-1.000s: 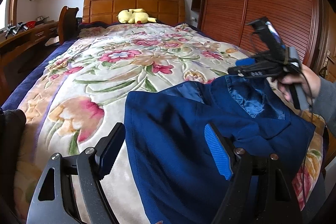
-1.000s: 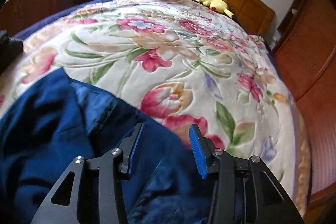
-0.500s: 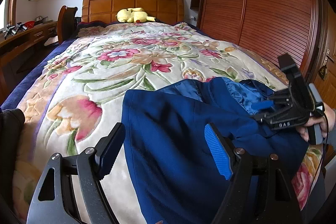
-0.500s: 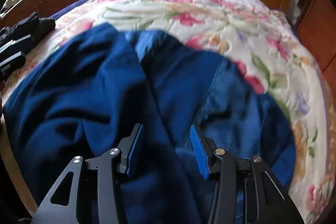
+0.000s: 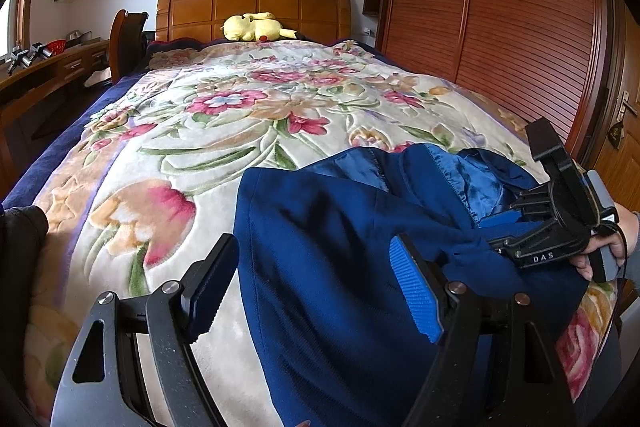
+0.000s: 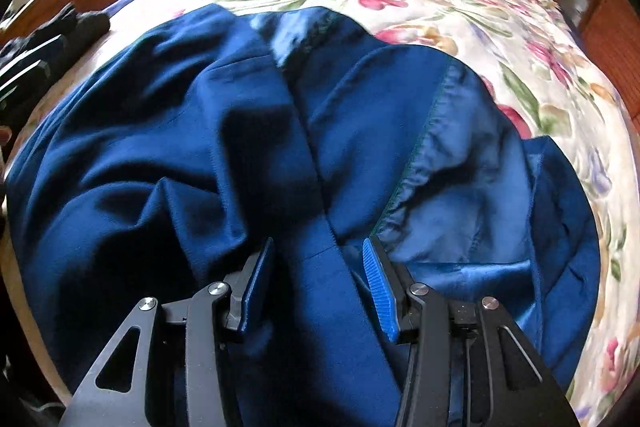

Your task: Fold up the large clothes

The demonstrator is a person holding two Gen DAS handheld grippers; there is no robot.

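A navy blue coat [image 5: 340, 267] with a shiny blue lining [image 5: 476, 183] lies crumpled at the near end of the floral bedspread [image 5: 224, 131]. My left gripper [image 5: 316, 287] hovers open over the coat's left edge, with nothing between its pads. In the left wrist view my right gripper [image 5: 496, 231], held by a hand [image 5: 612, 243], is down on the coat's right side by the lining. The right wrist view shows that gripper [image 6: 318, 287] partly open over the coat [image 6: 200, 147]. A ridge of navy cloth runs between its fingers, and the pads do not clamp it.
A yellow plush toy [image 5: 256, 27] lies by the wooden headboard [image 5: 252, 7]. A slatted wardrobe [image 5: 500, 7] runs along the right, a desk [image 5: 44, 75] and chair [image 5: 128, 43] along the left. Dark clothing [image 6: 60, 35] sits at the bed's left edge.
My right gripper dropped from above the bed onto the coat's right side and tipped downward, so the coat now fills its view. The left gripper stayed still.
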